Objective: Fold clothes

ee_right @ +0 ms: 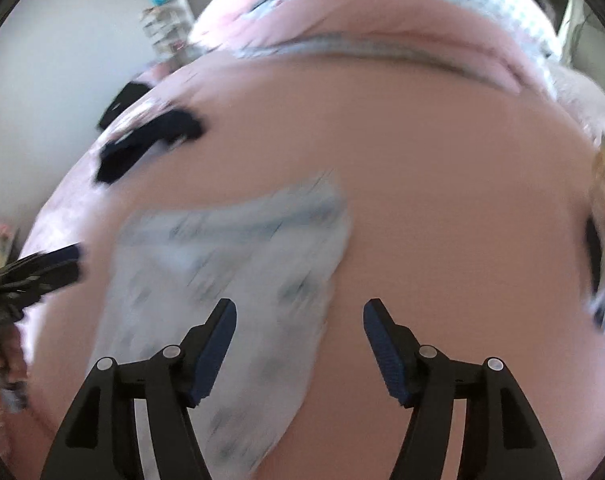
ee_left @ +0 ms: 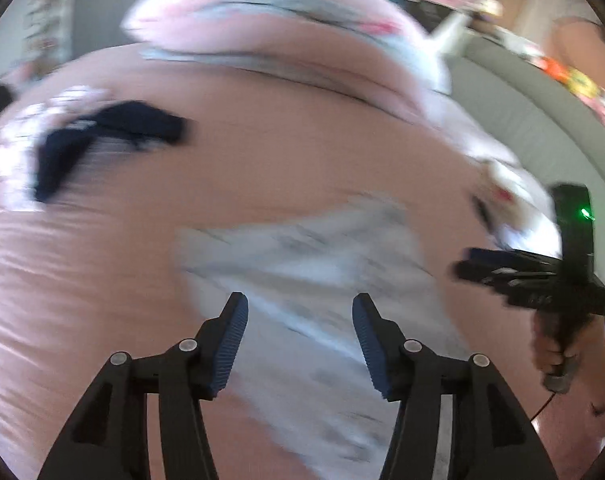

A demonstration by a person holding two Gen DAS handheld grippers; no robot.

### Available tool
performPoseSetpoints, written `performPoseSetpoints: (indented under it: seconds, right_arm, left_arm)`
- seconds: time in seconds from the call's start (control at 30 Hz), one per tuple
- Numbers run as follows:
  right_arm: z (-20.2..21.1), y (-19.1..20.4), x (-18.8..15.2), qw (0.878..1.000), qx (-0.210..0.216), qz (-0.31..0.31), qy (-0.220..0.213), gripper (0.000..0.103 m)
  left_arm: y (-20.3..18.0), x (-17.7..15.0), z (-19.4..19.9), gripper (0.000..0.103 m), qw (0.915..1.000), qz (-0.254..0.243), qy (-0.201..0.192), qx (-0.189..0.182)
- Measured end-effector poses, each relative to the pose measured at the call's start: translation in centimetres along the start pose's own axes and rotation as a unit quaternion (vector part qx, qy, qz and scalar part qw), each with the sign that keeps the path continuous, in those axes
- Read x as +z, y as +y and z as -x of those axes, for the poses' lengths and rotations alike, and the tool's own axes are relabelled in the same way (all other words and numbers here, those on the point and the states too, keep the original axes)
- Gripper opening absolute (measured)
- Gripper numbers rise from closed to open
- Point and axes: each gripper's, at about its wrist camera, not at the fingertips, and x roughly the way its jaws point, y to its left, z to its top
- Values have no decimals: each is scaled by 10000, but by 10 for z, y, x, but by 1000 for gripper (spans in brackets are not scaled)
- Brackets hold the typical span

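Observation:
A pale grey patterned garment (ee_left: 314, 264) lies spread on the pink bed sheet (ee_left: 262, 152); it also shows in the right wrist view (ee_right: 230, 264). My left gripper (ee_left: 300, 306) is open and empty, hovering over the garment's near part. My right gripper (ee_right: 299, 312) is open and empty, over the garment's right edge. The right gripper shows in the left wrist view (ee_left: 462, 266) to the right of the garment. The left gripper shows at the left edge of the right wrist view (ee_right: 72, 262). Both views are motion blurred.
A dark navy garment (ee_left: 102, 136) lies at the bed's far left, also in the right wrist view (ee_right: 150, 144). A pink and grey pillow or duvet (ee_left: 270, 24) lies across the head of the bed. A white patterned cloth (ee_left: 510, 196) lies at the right. A grey bed frame (ee_left: 522, 100) runs behind.

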Motion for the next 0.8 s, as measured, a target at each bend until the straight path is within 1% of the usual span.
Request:
performPoseSetpoints:
  seconds: [0.07,0.1,0.13,0.17,0.2,0.23,0.33,0.37,0.43,0.47,0.53,0.6,0.63,0.67,0.73,0.77,0.8]
  right_arm:
    - [-3,22,-26,9996,191,154,134,65]
    - [-6,32,-37,9992,220,275,194,65]
    - [-11,38,-47,9986,100,445,275,65]
    - [-20,44,-56,9968,-186,661,405,65]
    - [-29,49,-63,9940,-452,850,526,65]
    - [-33,47,-64,9925,-602,889,589,65]
    - [-18,24,-69,9946,-720,508,547,65]
    - [-13,16,-70,9955,-662,359,570,65]
    - [-1,6,-70,9968,-511,118,609,65]
    - [4,9,-69,9971,-537,128,524,65]
    - [17,22,-68,9982,-482,239,250,65]
    - [21,38,-74,9992,-225,307,113,65]
    - [17,47,-77,9992,-133,343,165,65]
    - [10,50,-82,9986,-176,399,289,65]
    - [-6,52,-101,9949,-517,564,661,65]
    - [-10,50,-112,9935,-575,623,761,65]
    - [-1,46,-121,9947,-498,666,598,65]
  left_arm:
    - [-27,-16,-14,49,9989,-396,236,12]
    - [-40,-25,-20,42,9976,-594,353,19]
    - [-43,-34,-29,39,9961,-640,598,137]
    - [-41,-45,-28,37,9953,-607,725,220]
    - [-38,-57,-25,37,9947,-564,807,285]
    - [-36,-64,-19,37,9946,-519,847,318]
    - [-35,-87,3,37,9915,-642,993,547]
    - [-35,-95,11,37,9902,-691,1044,628]
    - [-32,-102,25,37,9935,-542,833,557]
    - [-33,-102,30,37,9956,-475,652,472]
    - [-39,-100,35,37,9985,-395,302,233]
    - [-51,-95,33,37,9993,-378,23,-79]
    - [-55,-95,27,37,9990,-391,79,-190]
    - [-58,-94,20,37,9986,-410,192,-288]
    - [-64,-106,6,37,9945,-692,787,-57]
    - [-68,-112,10,37,9929,-859,819,51]
    - [-68,-119,17,37,9916,-931,887,122]
